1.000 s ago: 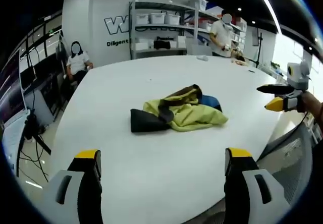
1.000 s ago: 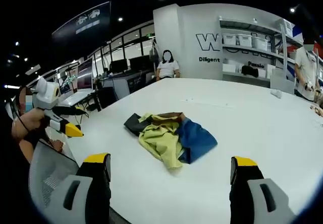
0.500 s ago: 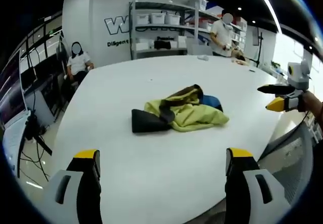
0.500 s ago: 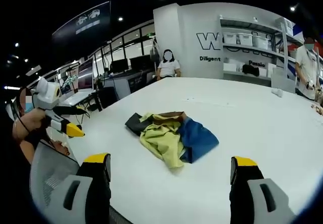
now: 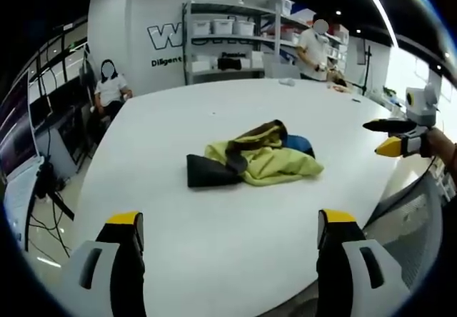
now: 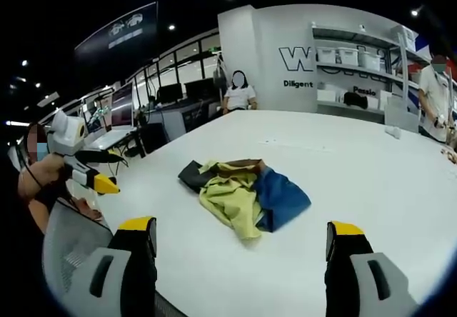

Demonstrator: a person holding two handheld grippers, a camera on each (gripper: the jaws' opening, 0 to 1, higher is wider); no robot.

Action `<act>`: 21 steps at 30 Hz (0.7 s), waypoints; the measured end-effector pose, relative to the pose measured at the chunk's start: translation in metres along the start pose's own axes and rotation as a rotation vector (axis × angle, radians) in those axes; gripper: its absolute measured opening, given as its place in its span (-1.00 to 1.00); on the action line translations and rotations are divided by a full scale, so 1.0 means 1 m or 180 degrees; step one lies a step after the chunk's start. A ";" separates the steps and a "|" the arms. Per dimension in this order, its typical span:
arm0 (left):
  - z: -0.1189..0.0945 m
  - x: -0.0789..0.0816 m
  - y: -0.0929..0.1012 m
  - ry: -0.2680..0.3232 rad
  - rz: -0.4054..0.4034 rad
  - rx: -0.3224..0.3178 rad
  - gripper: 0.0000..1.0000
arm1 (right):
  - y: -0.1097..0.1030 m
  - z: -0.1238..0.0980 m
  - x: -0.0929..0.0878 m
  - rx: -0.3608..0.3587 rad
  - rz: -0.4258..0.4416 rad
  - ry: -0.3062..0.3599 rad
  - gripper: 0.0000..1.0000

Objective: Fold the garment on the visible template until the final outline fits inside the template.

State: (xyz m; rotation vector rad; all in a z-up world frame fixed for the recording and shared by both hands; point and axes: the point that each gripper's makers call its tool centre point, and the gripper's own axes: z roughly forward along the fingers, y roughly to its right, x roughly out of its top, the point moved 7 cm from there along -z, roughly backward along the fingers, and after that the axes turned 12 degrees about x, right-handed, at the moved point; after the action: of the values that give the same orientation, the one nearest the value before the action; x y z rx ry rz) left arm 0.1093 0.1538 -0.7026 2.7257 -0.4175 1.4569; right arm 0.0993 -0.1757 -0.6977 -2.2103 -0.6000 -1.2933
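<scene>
We held the left gripper and right gripper wide open and empty above the near edge of the worktop. Ahead of both, well apart, the garment lay crumpled in a heap. We judged it light, limp and prone to bunching, best taken by an outer hem. We could make out no template.

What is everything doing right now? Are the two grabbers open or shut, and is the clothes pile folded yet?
Left gripper: open, holding nothing, above the table's near edge.
Right gripper: open, holding nothing, off the garment.
Garment: crumpled in a heap, not folded, untouched.
Table: white, garment lying on it.
</scene>
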 end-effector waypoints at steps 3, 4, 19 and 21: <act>0.000 0.000 -0.001 -0.0009 0.0002 0.0008 0.93 | 0.000 0.001 0.000 0.0005 0.0006 -0.0004 0.99; 0.001 0.000 -0.002 -0.0009 0.0002 0.0012 0.93 | 0.000 0.001 0.000 0.0006 0.0004 -0.0011 0.99; 0.002 0.000 -0.007 0.0006 -0.0042 0.0054 0.93 | 0.003 0.006 0.002 0.0046 0.0020 -0.0020 0.98; 0.003 0.001 -0.007 0.0005 -0.0032 0.0054 0.92 | 0.003 0.006 0.002 0.0047 0.0027 -0.0029 0.98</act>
State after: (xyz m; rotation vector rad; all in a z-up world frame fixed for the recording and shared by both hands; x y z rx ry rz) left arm 0.1137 0.1602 -0.7028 2.7353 -0.3929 1.4671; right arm 0.1060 -0.1739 -0.6994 -2.2056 -0.6010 -1.2714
